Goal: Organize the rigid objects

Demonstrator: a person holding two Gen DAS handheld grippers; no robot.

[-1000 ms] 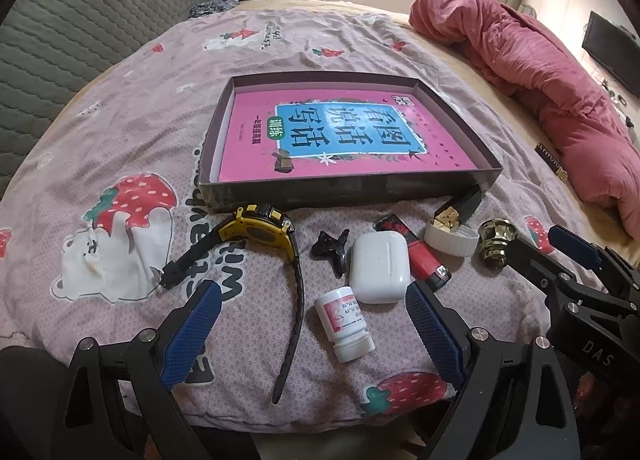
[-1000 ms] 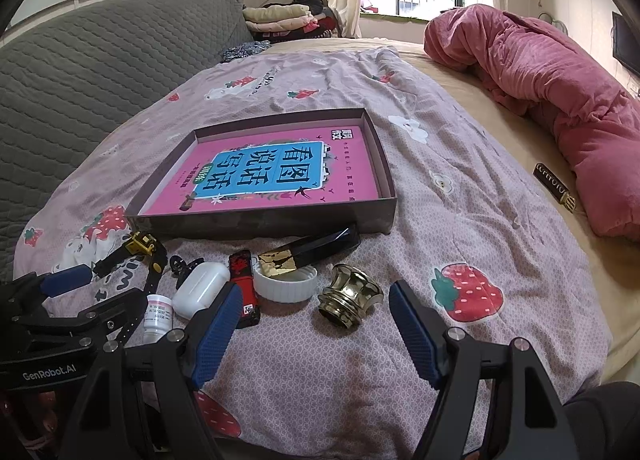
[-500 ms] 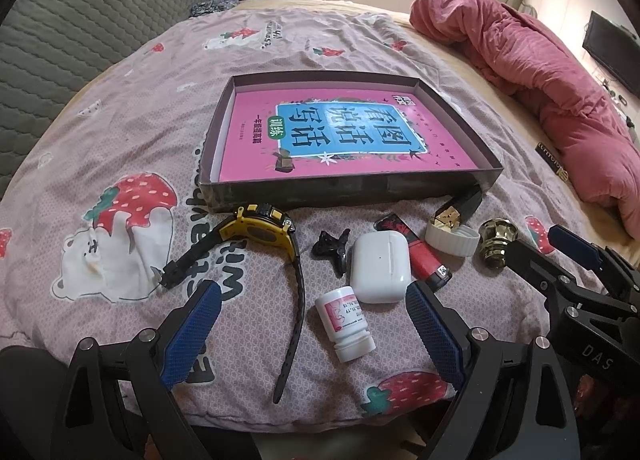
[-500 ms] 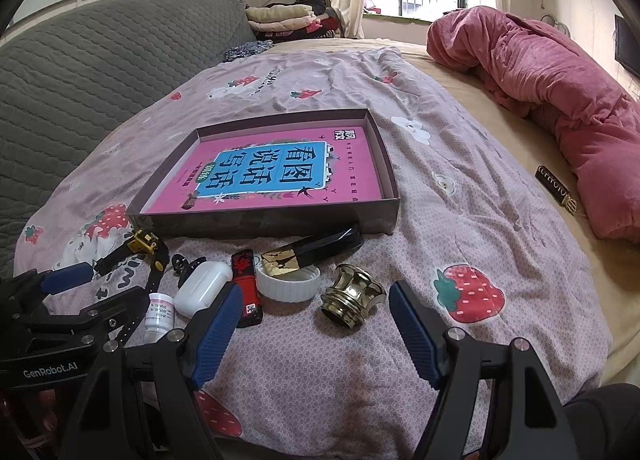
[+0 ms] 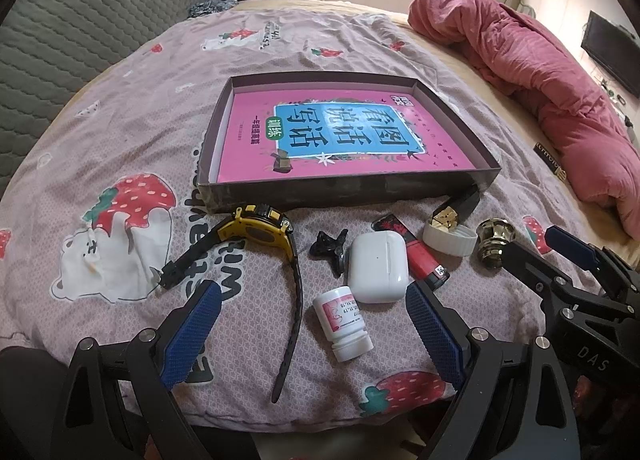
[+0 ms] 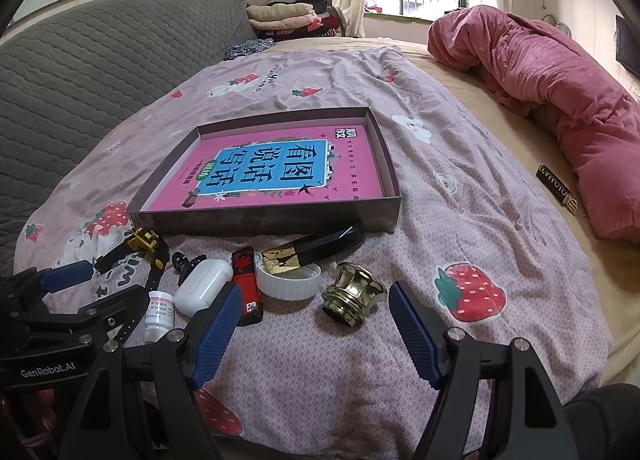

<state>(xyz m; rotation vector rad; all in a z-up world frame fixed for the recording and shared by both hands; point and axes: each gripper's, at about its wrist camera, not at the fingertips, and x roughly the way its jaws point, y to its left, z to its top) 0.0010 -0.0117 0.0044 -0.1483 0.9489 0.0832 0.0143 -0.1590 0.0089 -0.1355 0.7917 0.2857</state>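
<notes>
A shallow dark box point(image 5: 340, 191) with a pink book point(image 5: 332, 136) inside lies on the bed. In front of it lie a yellow watch point(image 5: 256, 229), a black hair clip point(image 5: 329, 249), a white earbud case point(image 5: 378, 262), a red lighter point(image 5: 416, 254), a white pill bottle point(image 5: 345, 324), a white lid point(image 5: 450, 240) with a black-and-gold stick point(image 5: 456, 208) on it, and a brass knob point(image 5: 495, 236). My left gripper point(image 5: 312, 334) is open above the pill bottle. My right gripper point(image 6: 316, 330) is open, just short of the brass knob point(image 6: 354, 294).
A pink quilt point(image 5: 532, 60) is heaped at the right. A small black-and-gold box point(image 6: 558, 189) lies near it. A grey padded headboard point(image 6: 80, 72) runs along the left. Folded clothes point(image 6: 280, 16) sit at the back. The bed edge is just under both grippers.
The right wrist view has crept slightly forward and upward. Nothing on the bed has moved and both grippers stay open.
</notes>
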